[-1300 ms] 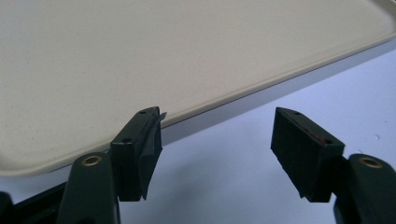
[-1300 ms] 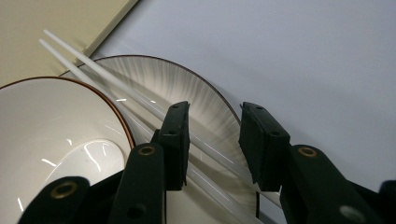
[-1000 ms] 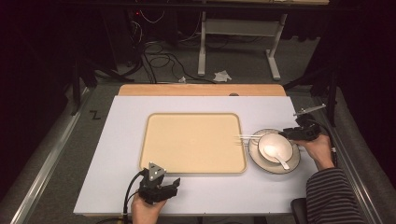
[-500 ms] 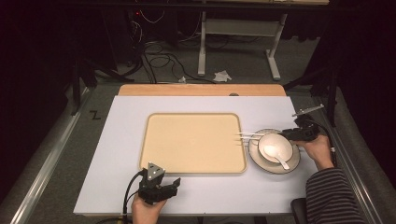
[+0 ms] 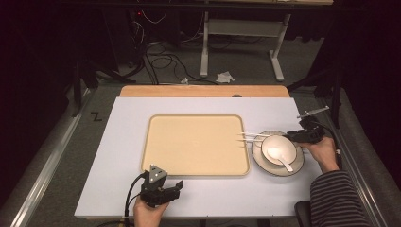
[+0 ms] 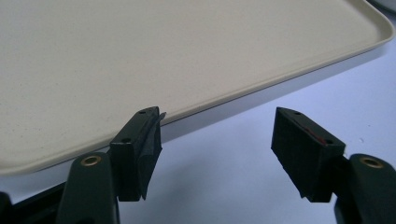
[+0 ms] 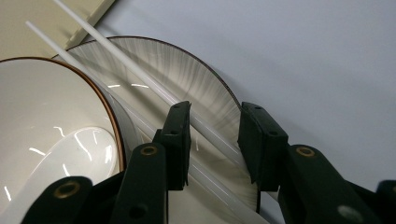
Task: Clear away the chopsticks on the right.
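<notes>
A cream tray (image 5: 196,144) lies mid-table. To its right a striped plate (image 5: 257,158) carries a white bowl (image 5: 283,144) with a white spoon (image 5: 279,157) in it. Two white chopsticks (image 5: 253,137) rest across the plate's far rim, tips over the tray's edge. My right gripper (image 5: 302,135) is at the plate's right side. In the right gripper view its jaws (image 7: 214,116) stand apart on either side of one chopstick (image 7: 154,86), pads not touching it; the bowl (image 7: 42,116) is to the left. My left gripper (image 5: 163,189) is open in front of the tray, nothing between its jaws (image 6: 217,116).
The white table top (image 5: 118,156) ends close in front of the left hand. A wooden strip (image 5: 203,91) runs along the far edge. Beyond it on the floor are cables and a table leg (image 5: 204,52). A striped sleeve (image 5: 338,198) comes in at the lower right.
</notes>
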Motion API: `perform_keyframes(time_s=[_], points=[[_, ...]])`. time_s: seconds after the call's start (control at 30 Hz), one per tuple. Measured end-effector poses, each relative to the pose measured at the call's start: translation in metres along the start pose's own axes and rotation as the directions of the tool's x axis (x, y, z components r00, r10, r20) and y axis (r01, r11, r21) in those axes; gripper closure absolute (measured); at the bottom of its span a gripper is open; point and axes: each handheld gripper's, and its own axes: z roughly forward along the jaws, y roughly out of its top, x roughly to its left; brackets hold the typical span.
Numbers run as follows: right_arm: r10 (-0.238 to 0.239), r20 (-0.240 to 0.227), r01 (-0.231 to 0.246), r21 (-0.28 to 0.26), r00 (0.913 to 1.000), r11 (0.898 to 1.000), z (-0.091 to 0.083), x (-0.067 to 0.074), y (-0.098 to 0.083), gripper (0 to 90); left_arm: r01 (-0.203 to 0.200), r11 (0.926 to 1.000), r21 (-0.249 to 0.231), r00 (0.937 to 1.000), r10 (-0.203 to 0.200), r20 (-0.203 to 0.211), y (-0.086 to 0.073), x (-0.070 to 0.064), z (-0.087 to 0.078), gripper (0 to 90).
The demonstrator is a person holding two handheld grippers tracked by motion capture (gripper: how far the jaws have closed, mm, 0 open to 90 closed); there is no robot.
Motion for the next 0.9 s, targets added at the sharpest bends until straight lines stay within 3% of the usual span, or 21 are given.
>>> perform_keyframes(time_s=[0.9], points=[[0.001, -0.013, -0.001, -0.004, 0.9999, 1.000, -0.0011, -0.0042, -0.0034, 65.4, 0.015, 0.9999, -0.008, 0.9996, -0.015, 0.024, -0.0003, -0.0006, -0.0012, 33.3]])
